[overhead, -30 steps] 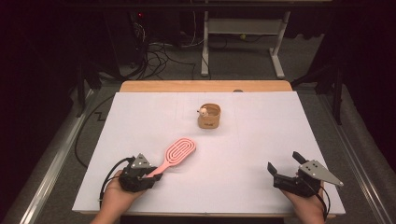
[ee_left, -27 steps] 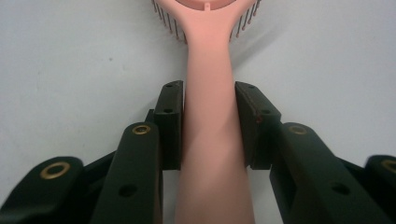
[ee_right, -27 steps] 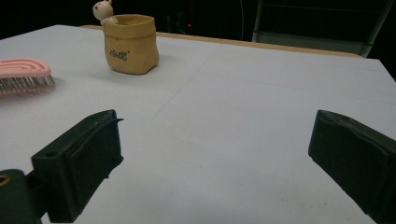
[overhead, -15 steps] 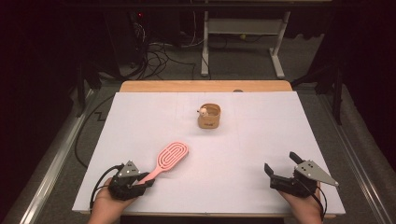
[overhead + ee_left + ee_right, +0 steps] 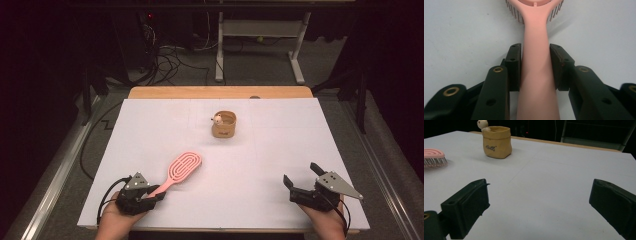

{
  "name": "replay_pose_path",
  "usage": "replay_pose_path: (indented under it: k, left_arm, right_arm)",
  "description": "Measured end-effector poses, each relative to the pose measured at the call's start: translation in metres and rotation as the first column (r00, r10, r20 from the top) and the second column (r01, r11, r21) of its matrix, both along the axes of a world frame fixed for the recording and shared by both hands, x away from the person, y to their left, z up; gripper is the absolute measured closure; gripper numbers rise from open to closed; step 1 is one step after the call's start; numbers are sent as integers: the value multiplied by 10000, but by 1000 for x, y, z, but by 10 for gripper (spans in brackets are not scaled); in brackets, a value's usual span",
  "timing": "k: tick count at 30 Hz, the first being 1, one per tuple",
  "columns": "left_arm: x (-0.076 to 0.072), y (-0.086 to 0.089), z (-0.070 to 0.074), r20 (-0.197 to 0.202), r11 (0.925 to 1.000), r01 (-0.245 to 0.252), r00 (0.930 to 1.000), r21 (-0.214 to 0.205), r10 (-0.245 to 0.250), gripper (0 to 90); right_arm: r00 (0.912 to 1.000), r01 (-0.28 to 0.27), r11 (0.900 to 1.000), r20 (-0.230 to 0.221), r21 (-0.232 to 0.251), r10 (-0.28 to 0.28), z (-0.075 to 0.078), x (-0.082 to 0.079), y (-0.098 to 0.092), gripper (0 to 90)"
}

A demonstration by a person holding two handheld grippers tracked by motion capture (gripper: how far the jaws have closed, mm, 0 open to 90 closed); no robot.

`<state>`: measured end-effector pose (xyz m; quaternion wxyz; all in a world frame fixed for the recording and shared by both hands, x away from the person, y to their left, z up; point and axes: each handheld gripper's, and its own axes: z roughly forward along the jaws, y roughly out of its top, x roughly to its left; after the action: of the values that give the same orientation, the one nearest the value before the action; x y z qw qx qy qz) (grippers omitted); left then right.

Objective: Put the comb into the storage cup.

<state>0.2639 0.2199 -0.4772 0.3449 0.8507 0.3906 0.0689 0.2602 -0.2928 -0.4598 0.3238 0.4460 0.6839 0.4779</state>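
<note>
Looking down at the bench [image 5: 280, 150], it's mostly one big white sheet with a strip of bare wood along the far edge.

Left gripper [image 5: 156, 194] sits by the near-left corner, low on the sheet, aimed toward the far right. Its jaws have just been opening. The brush handle [image 5: 536, 75] runs straight up between the pads [image 5: 514, 65], and in the left gripper view they sit right beside it with a thin sliver of gap on each side. I'd call that loose rather than clamped.

Right gripper [image 5: 301, 174] is over by the near-right corner, well apart from everything. Its jaws are spread wide with nothing between them, just white sheet showing in the right gripper view.

The pink brush [image 5: 184, 167] lies on the sheet in the near-left part, bristles down. Its oval head points toward the middle of the bench and its handle end is back in the left gripper.

A small tan pouch [image 5: 224, 125] stands upright toward the far edge, about midway across and well apart from the brush. There's a tiny pale bear figure [image 5: 218, 119] peeking over its left rim.
</note>
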Motion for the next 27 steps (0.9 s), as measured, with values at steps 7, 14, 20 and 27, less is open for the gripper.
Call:
replay_pose_path:
  k: [7, 14, 20, 27]
  left_arm:
    - [-1, 4, 1, 181, 9994, -250, 9995, -219, 254, 469]
    - [-2, 12, 6, 733, 9955, -603, 9951, -735, 657, 292]
    - [0, 21, 7, 1050, 9875, -1082, 9872, -1143, 1203, 160]
    - [5, 20, 7, 1099, 9890, -973, 9879, -1114, 1096, 0]
  right_arm:
    - [10000, 29, 10000, 70, -37, -28, 1, -1, 0, 32]
    - [9999, 60, 10000, 81, -31, -59, 1, 0, -2, 32]
    - [9999, 85, 10000, 91, -22, -84, 2, 0, -2, 32]
    - [9999, 119, 9999, 70, -26, -119, 2, 0, -3, 32]
